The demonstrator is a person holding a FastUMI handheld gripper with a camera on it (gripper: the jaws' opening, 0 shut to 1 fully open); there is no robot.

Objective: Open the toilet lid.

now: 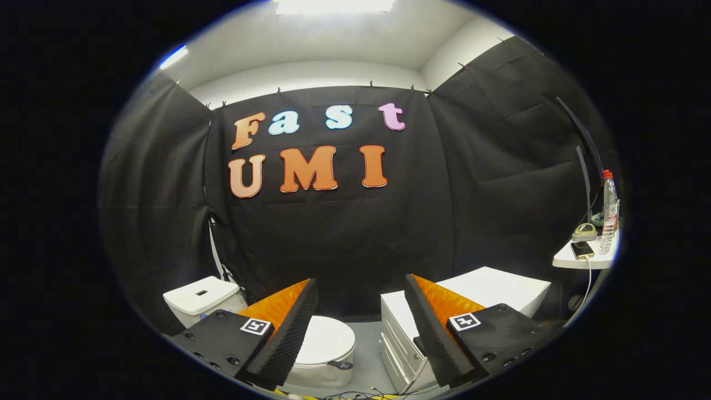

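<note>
Gripper view is showing the jaws (361, 328) standing released, gripping nothing; the toilet (319, 350) is sitting below and beyond them, lid (328, 339) closed, cabinet (483, 294) just beside it.

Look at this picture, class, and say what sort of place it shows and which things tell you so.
Probably a mock bathroom in a recording booth: a white ceramic toilet with its lid down, a white drawer cabinet beside it, black cloth walls all round. The gripper hangs above, jaws open and empty.

Hand-held gripper (361, 328) held up, fingers wide apart, nothing betw. them, prob. tilted slightly.
</note>
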